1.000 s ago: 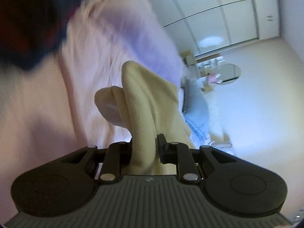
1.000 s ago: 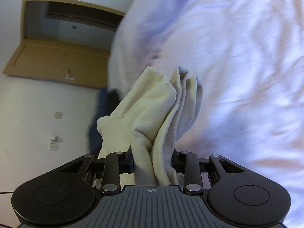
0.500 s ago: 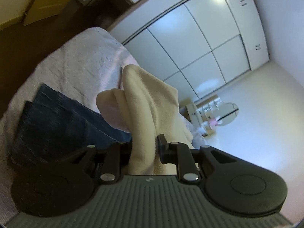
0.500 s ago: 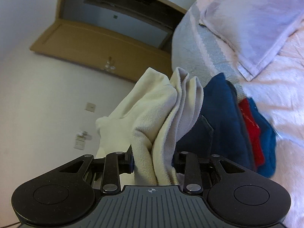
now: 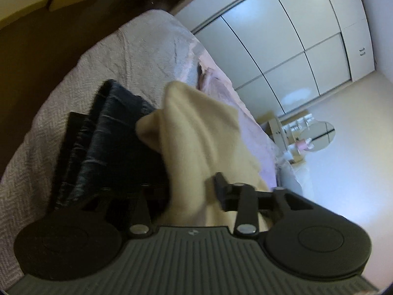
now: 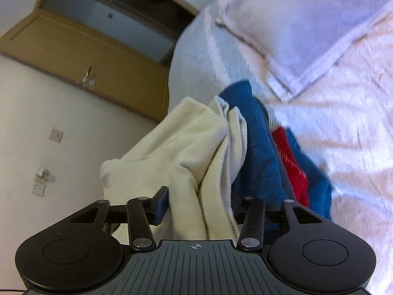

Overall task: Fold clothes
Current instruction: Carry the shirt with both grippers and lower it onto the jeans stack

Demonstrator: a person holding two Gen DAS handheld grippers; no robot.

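1. left gripper [image 5: 189, 191]: its jaws have just been opening and are now spread, with the cream garment [image 5: 203, 132] bunched loosely between them; the pad at 3 o'clock is seen standing clear of the cloth, the other pad is lost in shadow so contact there can't be told

2. right gripper [image 6: 199, 204]: same deal, jaws have just been opening and are parted, the cream garment [image 6: 186, 152] draped through the gap; a sliver of space is seen beside the 9 o'clock pad, so nothing is being pinched

3. in the left view the garment is stood up in a soft peak from the jaws toward 12 o'clock, over a folded dark denim piece [image 5: 108, 142] that is laid on the bed [image 5: 137, 46] at about 9 o'clock

4. in the right view a folded blue garment [image 6: 260, 152] with a red one [image 6: 292, 159] tucked in it is seen just beside the cream cloth at 2 o'clock, on the bed's pink cover [image 6: 348, 132]

5. a pillow [image 6: 302, 19] is laid at 1 o'clock in the right view; white wardrobe doors [image 5: 289, 34] are seen at 1 o'clock in the left view
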